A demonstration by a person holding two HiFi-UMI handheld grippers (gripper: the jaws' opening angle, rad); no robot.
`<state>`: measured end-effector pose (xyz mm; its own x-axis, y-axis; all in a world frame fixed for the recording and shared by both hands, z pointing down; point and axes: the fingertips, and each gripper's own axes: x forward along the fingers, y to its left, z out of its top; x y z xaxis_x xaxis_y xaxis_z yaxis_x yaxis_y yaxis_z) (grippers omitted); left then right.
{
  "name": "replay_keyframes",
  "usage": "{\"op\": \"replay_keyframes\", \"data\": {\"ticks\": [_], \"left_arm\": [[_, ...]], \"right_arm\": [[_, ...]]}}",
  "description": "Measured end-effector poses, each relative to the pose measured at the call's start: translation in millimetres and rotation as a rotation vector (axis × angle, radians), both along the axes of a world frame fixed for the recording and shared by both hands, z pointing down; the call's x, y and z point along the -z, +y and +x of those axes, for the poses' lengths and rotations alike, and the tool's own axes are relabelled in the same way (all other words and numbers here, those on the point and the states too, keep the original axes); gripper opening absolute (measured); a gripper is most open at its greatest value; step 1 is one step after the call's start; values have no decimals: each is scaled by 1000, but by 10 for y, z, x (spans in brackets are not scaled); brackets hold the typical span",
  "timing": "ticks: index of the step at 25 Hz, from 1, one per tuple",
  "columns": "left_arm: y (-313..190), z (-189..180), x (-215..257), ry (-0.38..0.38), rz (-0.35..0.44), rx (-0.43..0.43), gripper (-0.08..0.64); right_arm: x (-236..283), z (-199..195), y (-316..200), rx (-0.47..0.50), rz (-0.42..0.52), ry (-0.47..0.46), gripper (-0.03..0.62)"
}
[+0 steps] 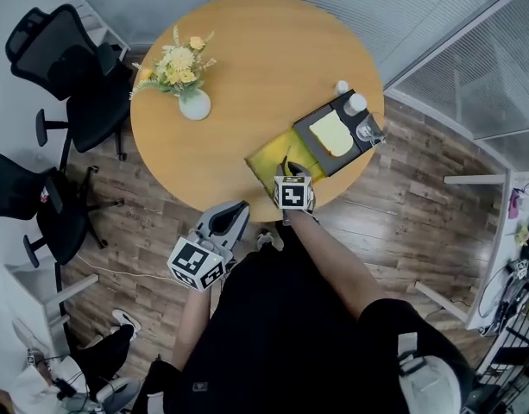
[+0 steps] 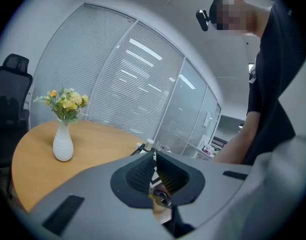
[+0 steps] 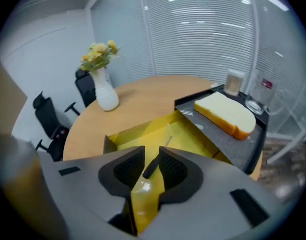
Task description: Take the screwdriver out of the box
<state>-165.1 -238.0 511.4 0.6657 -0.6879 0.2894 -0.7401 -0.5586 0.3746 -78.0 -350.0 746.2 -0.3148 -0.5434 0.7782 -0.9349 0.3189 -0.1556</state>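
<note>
Left gripper [image 1: 235, 210] hangs just off the near edge of the surface [image 1: 247, 50], over the wood floor [image 1: 402, 222] and in front of the person's body. Its fingers are clenched tip to tip, nothing in them.

Right gripper [image 3: 151, 155] tilts down into the yellow box [image 3: 185, 140], which sits at the near edge of the round wooden surface. Its fingers are apart, released. The dark handle of the screwdriver [image 3: 151, 167] is in the gap between them, with no squeeze on it. The screwdriver lies on the box bottom, its thin metal shaft pointing toward the box's far wall. The box is open on top.

Just beside the box, on its far right side, a black tray [image 3: 227, 145] sits at the right edge of the surface. A bread slice [image 3: 225, 115] lies flat on it. A glass [image 1: 368, 129] and a white cup [image 1: 356, 103] stand at the tray's far end.

A white vase [image 1: 194, 104] with yellow flowers stands toward the left edge, well apart from the box.

Two black office chairs [image 1: 74, 67] stand on the floor past the left edge.
</note>
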Motion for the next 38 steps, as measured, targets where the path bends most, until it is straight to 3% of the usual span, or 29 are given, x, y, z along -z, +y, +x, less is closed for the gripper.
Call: {"op": "replay_keyframes", "data": {"ticks": [5,11,18,22,25,32,38], "left_arm": [[-13,-37,-48,-3,-14,7,8],[-47,-116,-45,-20,-19,15,8],[-84,-194,-44,-26,-24,34,8],[-122,-207,-38,-30,-24,38,8],[-141,-222,-39,-31,-24,41,8],[-147,-205,-14,-27,-15,45,8],[-144,-172,23,-14,0,34,8]], "right_arm": [[-82,-7,-38,-241,-108,-1,109],[-325,14,-105,-319,-225,40,140],[-593,102,-75,-308,-317,96,133],[-649,128,-71,-272,-325,128,66],[-664,135,-82,-266,-331,138,60],[-638,126,-75,-237,-322,137,58],[-457,107,-139,-197,-253,136,58]]}}
